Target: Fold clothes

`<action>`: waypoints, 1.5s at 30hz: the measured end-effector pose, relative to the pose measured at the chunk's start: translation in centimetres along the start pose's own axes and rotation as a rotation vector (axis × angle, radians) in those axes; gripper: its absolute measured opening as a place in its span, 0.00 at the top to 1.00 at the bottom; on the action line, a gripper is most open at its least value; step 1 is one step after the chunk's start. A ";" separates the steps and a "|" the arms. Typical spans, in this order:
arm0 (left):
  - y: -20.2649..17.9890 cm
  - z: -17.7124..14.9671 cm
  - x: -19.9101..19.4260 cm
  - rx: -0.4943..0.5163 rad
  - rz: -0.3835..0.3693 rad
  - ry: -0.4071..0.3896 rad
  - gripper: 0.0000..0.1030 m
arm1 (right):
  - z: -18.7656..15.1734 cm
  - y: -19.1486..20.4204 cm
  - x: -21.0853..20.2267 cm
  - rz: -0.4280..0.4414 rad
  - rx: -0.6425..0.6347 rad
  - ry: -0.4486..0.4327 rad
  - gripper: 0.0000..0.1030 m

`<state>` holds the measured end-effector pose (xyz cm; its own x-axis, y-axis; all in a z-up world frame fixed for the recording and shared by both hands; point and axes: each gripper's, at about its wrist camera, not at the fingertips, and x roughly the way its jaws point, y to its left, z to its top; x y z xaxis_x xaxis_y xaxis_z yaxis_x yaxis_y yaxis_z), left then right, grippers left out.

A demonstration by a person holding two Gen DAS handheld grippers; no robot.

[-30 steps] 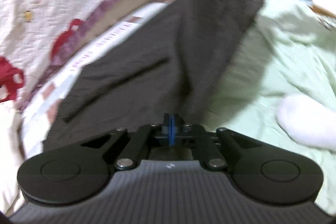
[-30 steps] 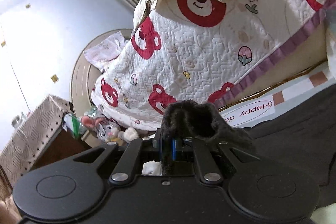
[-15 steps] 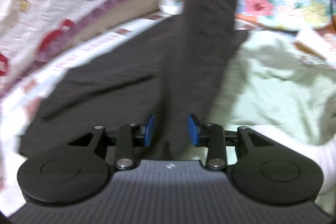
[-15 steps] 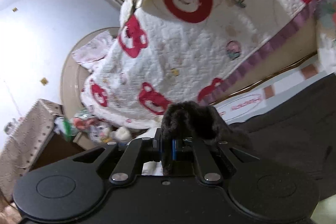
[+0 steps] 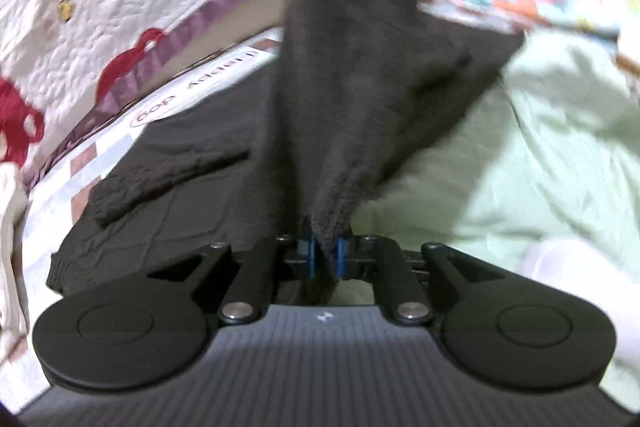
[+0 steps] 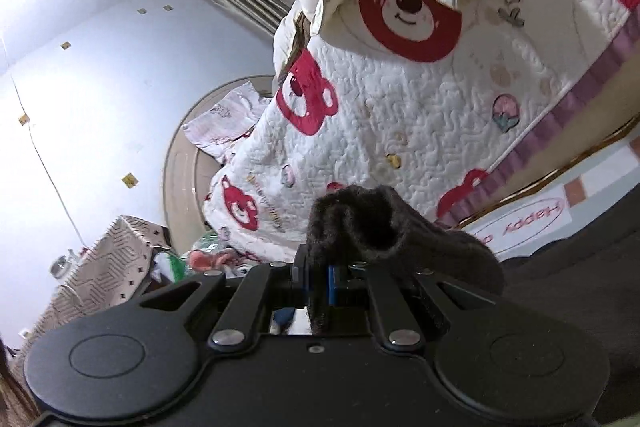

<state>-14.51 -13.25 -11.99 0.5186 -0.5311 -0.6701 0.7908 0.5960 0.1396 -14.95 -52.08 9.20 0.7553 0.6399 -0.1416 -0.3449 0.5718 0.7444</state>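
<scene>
Left wrist view: the left gripper is seen with its blue pads pressed together on a pinched edge of the dark knitted garment. From this pinch a lifted band of the knit runs straight ahead and upward, out of the top of the frame, so that its long axis lies along the gripper's own forward line; the remainder of the garment is spread flat to the left, partly on a pale green sheet and close beside a bear-print quilt (the picture is blurred, so which part of the garment is pinched cannot be told). Right wrist view: the right gripper is shown closed on a bunched fold of the same garment, which is draped over its fingers and trails off to the right and down toward the flat dark body. The stretch between the two pinches is judged to be what any coming fold turns on; neither gripper is nearer, since both hold the cloth.
</scene>
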 end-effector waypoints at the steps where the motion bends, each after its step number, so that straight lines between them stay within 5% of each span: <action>1: 0.8 0.3 -0.2 -0.015 0.006 -0.002 0.92 | 0.0 0.2 -0.2 -0.017 -0.020 -0.002 0.89; 9: 7.6 2.2 -3.7 -0.136 0.029 -0.044 0.92 | 0.3 -0.7 -1.5 -0.164 -0.084 0.023 0.89; 14: 11.3 2.5 -1.0 -0.166 -0.019 0.059 0.92 | 3.0 -5.4 2.5 -0.326 -0.105 0.137 0.89; 19: 15.0 4.6 4.7 -0.157 -0.137 0.234 0.92 | 7.7 -13.4 10.3 -0.575 -0.017 0.470 0.89; 22: 16.7 5.5 7.9 -0.166 -0.172 0.257 0.92 | 9.0 -17.3 14.6 -0.746 -0.007 0.619 0.90; 25: 17.5 5.1 9.6 -0.153 -0.167 0.235 0.92 | 8.3 -21.1 17.7 -0.835 -0.033 0.668 0.90; 32: 19.6 3.4 10.2 -0.341 -0.265 0.208 0.90 | 5.7 -27.7 21.3 -0.883 0.009 0.703 0.89; 39: 17.8 2.2 9.6 -0.167 -0.183 0.180 0.87 | 6.0 -30.4 24.0 -0.856 0.032 0.645 0.87; 45: 17.2 1.2 9.1 -0.068 -0.090 0.167 0.74 | 6.8 -30.4 24.8 -0.782 0.020 0.492 0.70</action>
<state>4.15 -8.59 -14.77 0.3809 -0.4802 -0.7901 0.8047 0.5931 0.0274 18.05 -57.03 -12.48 0.4451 0.2239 -0.8670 0.1771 0.9271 0.3303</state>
